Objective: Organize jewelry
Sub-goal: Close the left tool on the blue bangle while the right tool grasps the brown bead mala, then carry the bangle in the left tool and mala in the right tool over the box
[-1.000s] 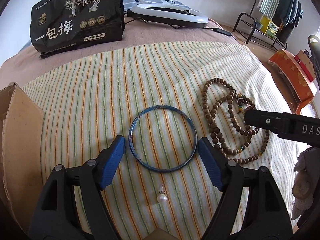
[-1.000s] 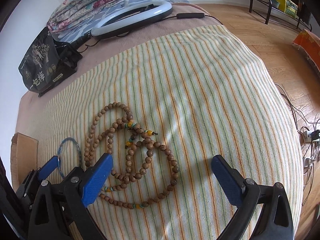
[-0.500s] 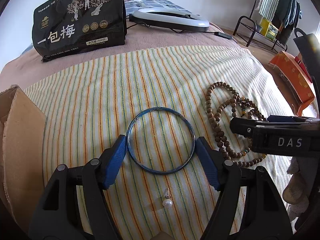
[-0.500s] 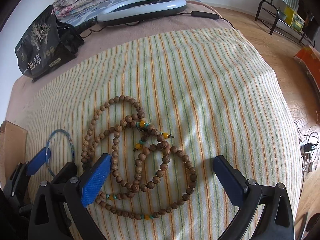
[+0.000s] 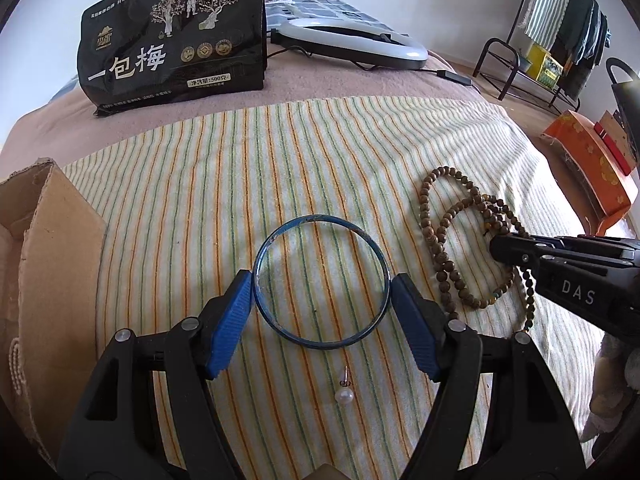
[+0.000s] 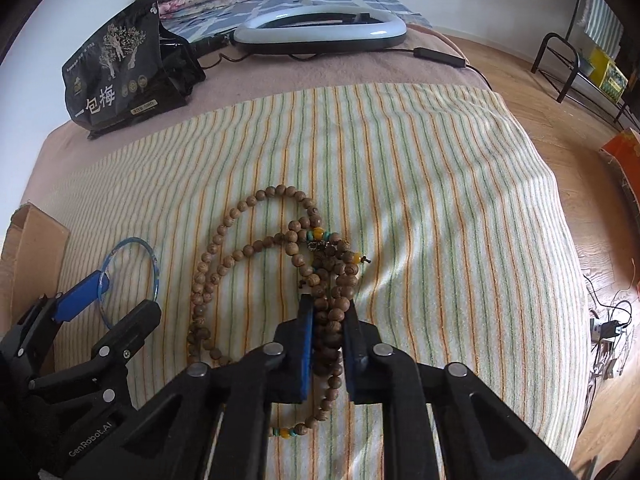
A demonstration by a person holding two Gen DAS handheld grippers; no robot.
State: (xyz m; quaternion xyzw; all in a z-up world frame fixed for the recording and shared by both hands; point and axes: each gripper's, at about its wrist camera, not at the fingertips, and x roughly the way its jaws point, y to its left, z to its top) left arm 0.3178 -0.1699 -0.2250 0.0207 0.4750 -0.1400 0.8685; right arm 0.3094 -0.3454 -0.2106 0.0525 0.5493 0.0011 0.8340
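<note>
A blue bangle [image 5: 320,280] lies flat on the striped cloth between the blue pads of my left gripper [image 5: 321,294]; the pads touch its two sides. A small pearl pendant [image 5: 345,395] lies just nearer than the bangle. A long string of wooden beads [image 6: 296,248] lies to the right; my right gripper [image 6: 327,312] is shut on a bunch of its strands. The bangle also shows in the right wrist view [image 6: 152,264], and the beads show in the left wrist view [image 5: 448,240].
An open cardboard box [image 5: 36,240] stands at the left edge of the cloth. A black snack bag [image 5: 172,36] and a white ring light [image 5: 352,40] lie at the far side. The bed edge drops to a wooden floor [image 6: 560,92] on the right.
My right gripper has closed from wide open onto the bead strands. My left gripper has narrowed until its pads meet the bangle's sides.
</note>
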